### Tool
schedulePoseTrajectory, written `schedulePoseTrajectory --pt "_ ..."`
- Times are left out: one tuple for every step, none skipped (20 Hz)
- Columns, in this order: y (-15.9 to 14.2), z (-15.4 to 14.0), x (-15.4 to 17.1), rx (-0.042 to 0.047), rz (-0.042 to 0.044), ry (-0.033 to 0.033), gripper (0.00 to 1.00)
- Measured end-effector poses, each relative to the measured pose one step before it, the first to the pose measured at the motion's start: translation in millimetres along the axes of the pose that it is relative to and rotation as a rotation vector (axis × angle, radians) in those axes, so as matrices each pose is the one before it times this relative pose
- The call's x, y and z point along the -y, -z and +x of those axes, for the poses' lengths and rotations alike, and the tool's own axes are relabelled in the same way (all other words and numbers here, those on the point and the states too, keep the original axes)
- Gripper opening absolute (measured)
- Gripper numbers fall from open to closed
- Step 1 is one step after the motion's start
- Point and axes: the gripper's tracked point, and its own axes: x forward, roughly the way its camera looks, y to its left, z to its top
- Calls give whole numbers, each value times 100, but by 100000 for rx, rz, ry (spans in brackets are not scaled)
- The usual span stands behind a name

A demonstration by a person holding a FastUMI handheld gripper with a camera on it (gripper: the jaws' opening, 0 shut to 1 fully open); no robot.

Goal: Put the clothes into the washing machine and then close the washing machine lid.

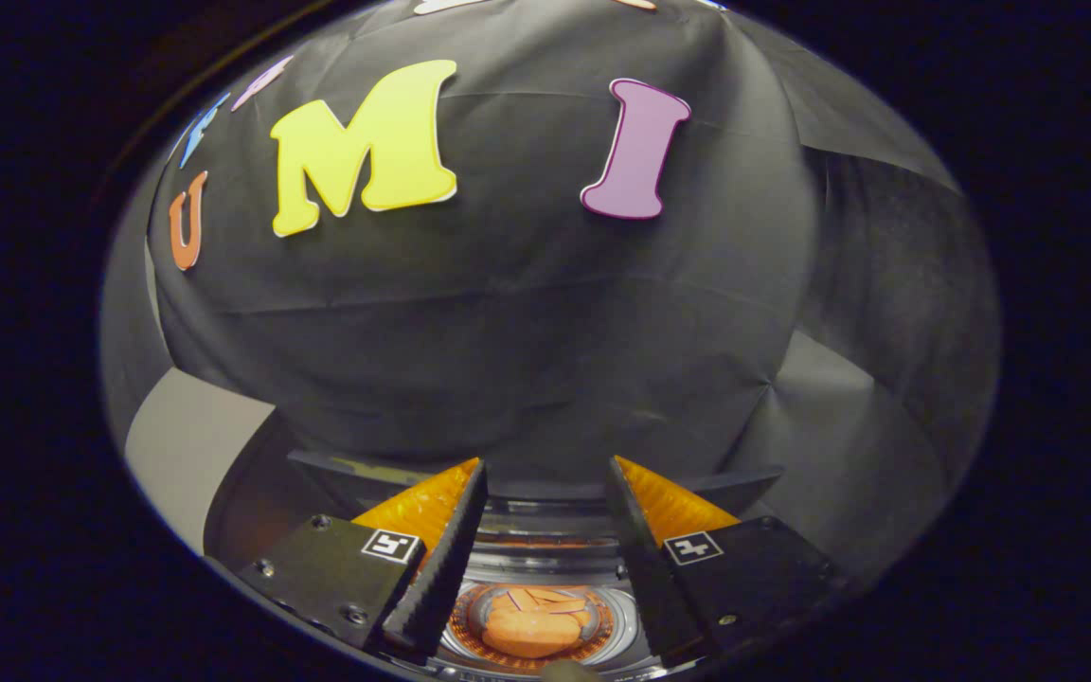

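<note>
the tongs (545,530) hang released and empty above the washing machine (545,516), fingers apart. the orange clothes (534,625) lie down in its drum, between the fingers, likely just dropped; the lid appears open behind, so closing it remains.

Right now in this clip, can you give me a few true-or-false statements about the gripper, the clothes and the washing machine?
1. The gripper is open with nothing between its fingers. True.
2. An orange cloth lies inside the washing machine drum, below the fingers. True.
3. The fingers are clamped on the cloth. False: the cloth lies down in the drum, apart from the fingers.
4. The lid is shut over the drum. False: the opening is uncovered and the cloth shows through it.
5. The finger pads are smooth white. False: they are black and ridged.
</note>
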Motion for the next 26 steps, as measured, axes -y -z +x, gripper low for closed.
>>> schedulePoseTrajectory --pt "-610 474 -70 744 416 378 80" --pt "-435 706 -16 74 216 406 80" --pt "-102 575 -75 -854 -143 352 80" --pt "-12 567 2 -637 -221 372 80" --pt "70 500 148 -601 39 515 80" --pt "70 451 10 -601 721 121 80" --pt "213 531 108 -601 845 281 80" --pt "411 615 -18 -1205 205 390 80" --pt "934 532 342 -1244 -975 1217 80" --pt "284 426 -133 1231 -312 -1403 80" --pt "-354 131 147 2688 -187 367 80" --pt "-98 -53 -189 1250 88 -877 80" --pt "-155 -170 -68 2761 168 -873 83" --pt "-145 -8 -30 3058 740 -1680 83" --pt "23 -138 90 2613 1049 -1320 83" --pt "118 -200 109 1527 1374 -362 83" --pt "175 -178 136 1952 367 373 83" --pt "-74 -6 50 2897 -710 551 83" --pt "-112 -213 22 3230 -551 271 83" --pt "-142 -197 -82 2929 64 -44 83" --pt "135 -53 -158 2964 403 -315 83" --pt "-137 -77 -37 2855 150 -513 83" --pt "23 -148 15 2258 74 -539 83" --pt "1 -46 13 1587 57 -442 83" --pt "28 -151 14 1008 231 -268 83" --pt "-54 -46 -36 495 119 -85 83"
